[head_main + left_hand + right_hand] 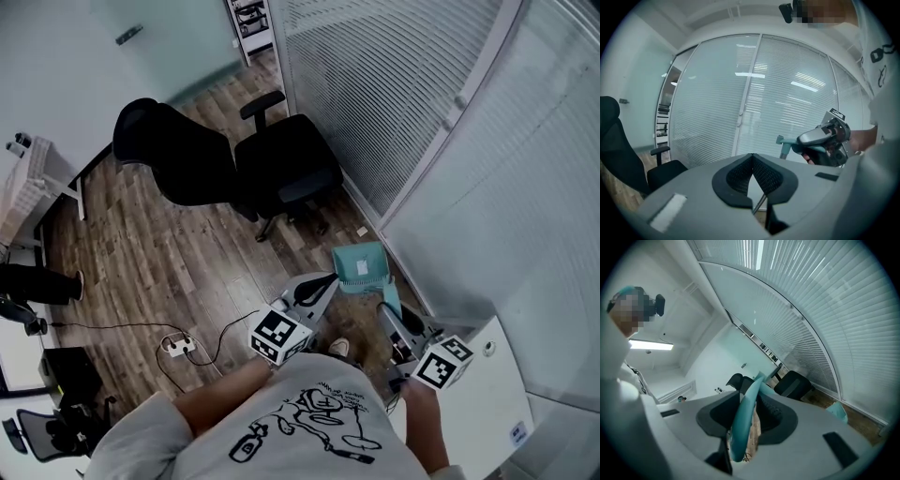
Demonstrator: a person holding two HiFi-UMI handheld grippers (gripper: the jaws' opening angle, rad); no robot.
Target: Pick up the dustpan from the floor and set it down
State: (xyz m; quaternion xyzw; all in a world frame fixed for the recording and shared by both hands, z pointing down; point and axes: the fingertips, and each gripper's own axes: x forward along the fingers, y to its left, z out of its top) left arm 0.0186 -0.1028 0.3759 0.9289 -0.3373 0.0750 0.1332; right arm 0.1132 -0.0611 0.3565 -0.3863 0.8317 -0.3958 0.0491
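The teal dustpan (361, 265) hangs tilted over the wood floor beside the glass wall. Its long handle (390, 302) runs back into my right gripper (386, 316). In the right gripper view the handle (745, 416) lies between the black pads, the gripper (751, 404) is shut on it, and the pan (836, 411) shows low on the right. My left gripper (327, 279) is just left of the pan, shut with nothing in it; in the left gripper view its pads (740, 176) meet at the tips. That view also shows the right gripper (824, 140) holding the teal handle (788, 143).
Two black office chairs (286, 164) (173, 155) stand ahead on the wood floor. A glass wall with blinds (403, 103) runs along the right. A power strip with cables (176, 345) lies at the left, a white surface (487, 403) at the lower right, and a shoe (339, 348) below the grippers.
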